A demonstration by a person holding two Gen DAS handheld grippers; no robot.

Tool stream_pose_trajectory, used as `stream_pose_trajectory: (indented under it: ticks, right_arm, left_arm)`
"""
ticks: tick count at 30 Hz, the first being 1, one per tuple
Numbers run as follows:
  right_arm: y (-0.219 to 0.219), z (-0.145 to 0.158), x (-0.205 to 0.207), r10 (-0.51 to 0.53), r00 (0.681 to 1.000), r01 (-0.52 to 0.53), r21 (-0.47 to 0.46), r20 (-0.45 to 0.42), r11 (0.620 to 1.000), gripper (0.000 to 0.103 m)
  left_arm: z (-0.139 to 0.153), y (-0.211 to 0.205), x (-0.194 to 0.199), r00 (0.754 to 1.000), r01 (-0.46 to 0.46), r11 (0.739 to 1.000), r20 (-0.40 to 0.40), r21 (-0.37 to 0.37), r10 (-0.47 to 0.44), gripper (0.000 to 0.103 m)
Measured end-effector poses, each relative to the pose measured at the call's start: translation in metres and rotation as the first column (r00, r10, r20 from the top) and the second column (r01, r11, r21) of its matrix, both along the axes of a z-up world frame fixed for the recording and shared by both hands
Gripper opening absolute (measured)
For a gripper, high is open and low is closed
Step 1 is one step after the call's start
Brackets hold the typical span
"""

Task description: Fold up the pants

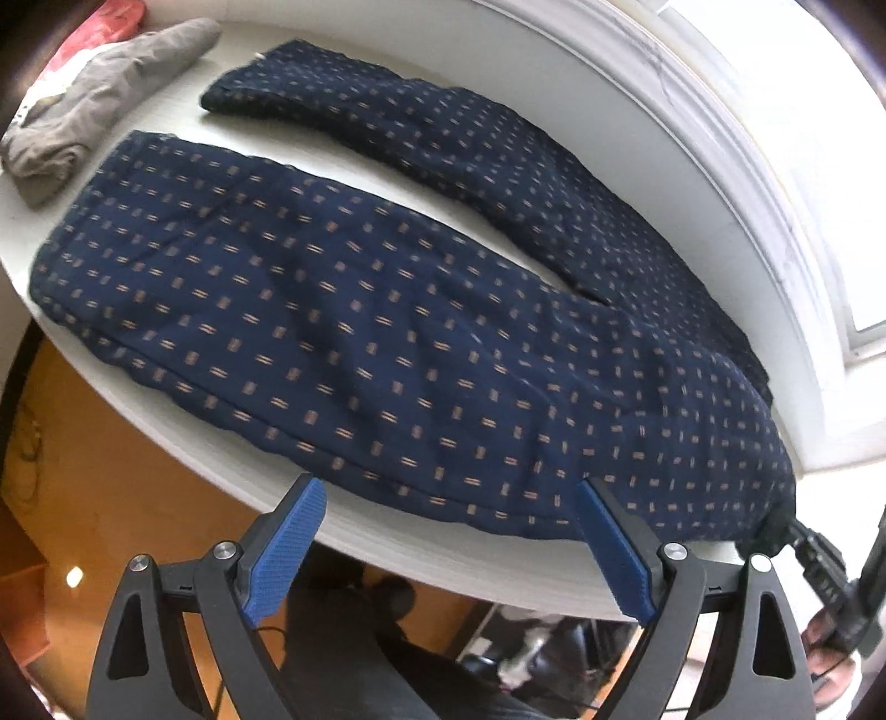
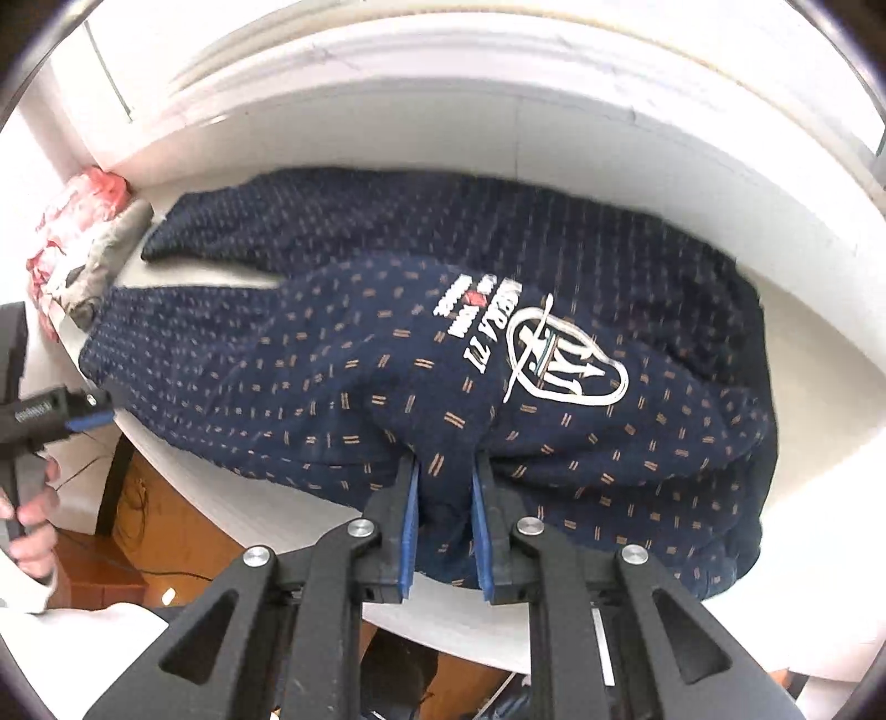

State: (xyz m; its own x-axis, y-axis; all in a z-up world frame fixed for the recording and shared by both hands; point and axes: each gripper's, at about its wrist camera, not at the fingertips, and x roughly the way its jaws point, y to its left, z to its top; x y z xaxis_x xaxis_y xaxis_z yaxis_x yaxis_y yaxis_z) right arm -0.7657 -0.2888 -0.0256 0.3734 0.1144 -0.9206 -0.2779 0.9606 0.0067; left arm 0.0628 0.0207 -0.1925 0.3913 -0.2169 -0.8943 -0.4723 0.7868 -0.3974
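The right tongs (image 2: 446,498) pinch a thin fold of the pants (image 2: 387,360); it could slip free. The left tongs (image 1: 448,531) stand spread near the desk (image 1: 387,548) front edge.

Grey garment (image 1: 94,105), perhaps red bag (image 1: 113,16)

pants (image 2: 387,343) print blurred, perhaps "sera 71".

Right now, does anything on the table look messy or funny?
The pants lie flat, except by the printed crest, where the right gripper pinches a bunched fold. Crumpled grey cloth lies past the leg ends. No damage shows.
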Motion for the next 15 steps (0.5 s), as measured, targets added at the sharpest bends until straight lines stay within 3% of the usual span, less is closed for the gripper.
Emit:
stream_pose_trajectory:
  ticks: [9,15]
  right_arm:
    - [-0.009,0.016,0.009,-0.033,0.999,0.031,0.053,0.032,0.998,0.013]
    - [-0.004,0.014,0.019,-0.060,0.997,0.056,0.092,0.038,0.994,0.013]
  left_arm:
    - [-0.025,-0.013,0.016,1.000,0.007,0.999,-0.023,-0.041,-0.008,0.093]
    - [-0.031,-0.003,0.028,0.998,-0.055,0.997,-0.018,-0.062,0.054,0.089]
